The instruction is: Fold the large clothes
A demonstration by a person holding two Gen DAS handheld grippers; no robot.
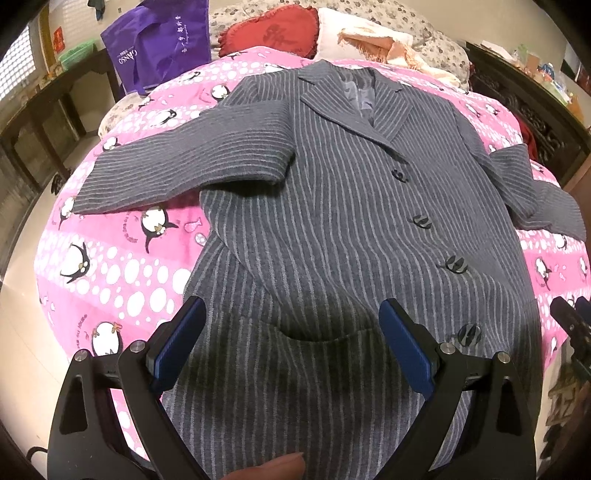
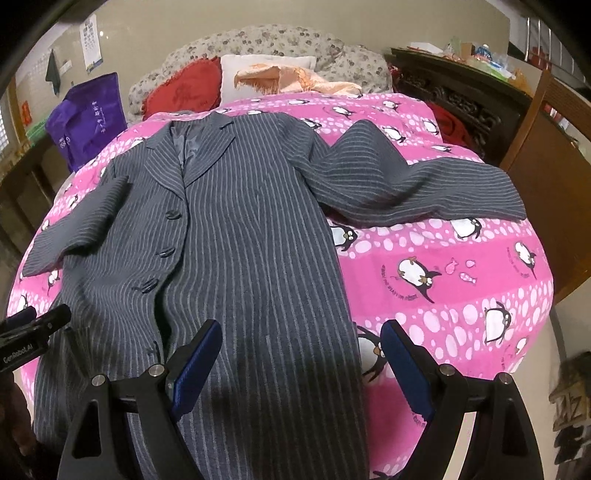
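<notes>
A long grey pinstriped coat (image 1: 332,206) (image 2: 236,229) lies face up and buttoned on a pink penguin bedspread (image 1: 122,266) (image 2: 461,266), collar toward the pillows. Both sleeves are spread outward, one (image 1: 177,158) to the left and one (image 2: 417,184) to the right. My left gripper (image 1: 291,332) hovers open over the coat's lower front near the hem, with nothing between its blue pads. My right gripper (image 2: 301,354) is open above the coat's lower right edge, its jaws straddling that edge and the bedspread. Each gripper shows at the other view's border (image 1: 570,325) (image 2: 33,328).
Red (image 1: 273,29) and white pillows (image 2: 258,70) with a peach cloth (image 2: 295,79) lie at the bed's head. A purple bag (image 1: 162,40) stands at the back left. Dark carved furniture (image 2: 461,92) lines the right side, a wooden panel (image 2: 546,177) beyond. A fingertip (image 1: 280,467) shows at the bottom.
</notes>
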